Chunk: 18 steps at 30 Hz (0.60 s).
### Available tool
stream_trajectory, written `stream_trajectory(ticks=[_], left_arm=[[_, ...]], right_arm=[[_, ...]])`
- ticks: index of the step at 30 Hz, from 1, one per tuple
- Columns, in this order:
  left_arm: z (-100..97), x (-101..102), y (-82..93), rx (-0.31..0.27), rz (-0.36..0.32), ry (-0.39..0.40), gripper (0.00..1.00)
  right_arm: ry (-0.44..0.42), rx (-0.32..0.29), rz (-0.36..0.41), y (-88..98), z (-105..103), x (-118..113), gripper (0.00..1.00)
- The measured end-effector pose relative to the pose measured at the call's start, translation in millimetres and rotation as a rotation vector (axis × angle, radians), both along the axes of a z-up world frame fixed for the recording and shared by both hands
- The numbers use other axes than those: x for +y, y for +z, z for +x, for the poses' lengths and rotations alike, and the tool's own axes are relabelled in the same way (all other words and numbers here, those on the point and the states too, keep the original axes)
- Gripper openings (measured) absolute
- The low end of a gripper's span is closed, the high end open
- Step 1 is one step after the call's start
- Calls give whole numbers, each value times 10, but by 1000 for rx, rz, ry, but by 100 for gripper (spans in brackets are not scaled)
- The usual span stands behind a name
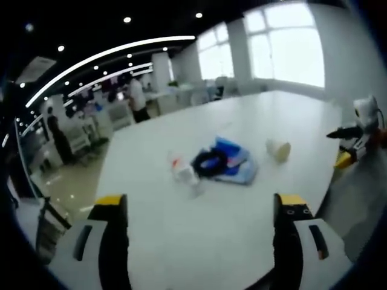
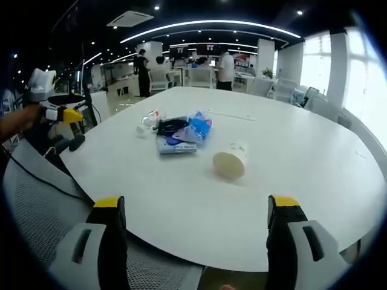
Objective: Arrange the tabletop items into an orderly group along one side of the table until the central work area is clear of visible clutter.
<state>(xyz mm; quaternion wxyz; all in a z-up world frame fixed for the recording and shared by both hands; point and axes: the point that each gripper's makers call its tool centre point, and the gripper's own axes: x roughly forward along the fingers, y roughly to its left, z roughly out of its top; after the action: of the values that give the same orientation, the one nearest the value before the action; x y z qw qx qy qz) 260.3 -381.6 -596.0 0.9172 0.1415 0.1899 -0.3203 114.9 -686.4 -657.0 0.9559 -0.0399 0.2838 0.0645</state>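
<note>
On the white table [image 1: 181, 241] a small heap lies near the middle: a black coiled cable [image 1: 210, 162] on blue packets [image 1: 239, 164], with a clear plastic item with a red spot [image 1: 183, 171] beside them. A paper cup [image 1: 279, 149] lies on its side a little apart. My left gripper [image 1: 201, 202] is open, short of the heap, with nothing between its jaws. In the right gripper view the cup [image 2: 231, 160] is nearest, with the packets [image 2: 181, 138], cable [image 2: 172, 125] and clear item [image 2: 150, 121] behind it. My right gripper [image 2: 196, 204] is open over the table edge [image 2: 302, 229].
The right gripper [image 1: 357, 142] shows at the table's far side, and the left gripper [image 2: 60, 112] in a hand at the left. A grey mesh chair [image 2: 42, 205] stands under the table edge. People [image 2: 225, 66] and desks fill the office behind.
</note>
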Motion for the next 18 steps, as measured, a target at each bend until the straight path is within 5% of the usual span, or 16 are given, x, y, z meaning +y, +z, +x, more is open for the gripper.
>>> stream_trajectory(ticks=[18], left_arm=[[249,-120,-45,5,-15,16,92]], right_arm=[[-15,7,4,-8,-4,-32,96]])
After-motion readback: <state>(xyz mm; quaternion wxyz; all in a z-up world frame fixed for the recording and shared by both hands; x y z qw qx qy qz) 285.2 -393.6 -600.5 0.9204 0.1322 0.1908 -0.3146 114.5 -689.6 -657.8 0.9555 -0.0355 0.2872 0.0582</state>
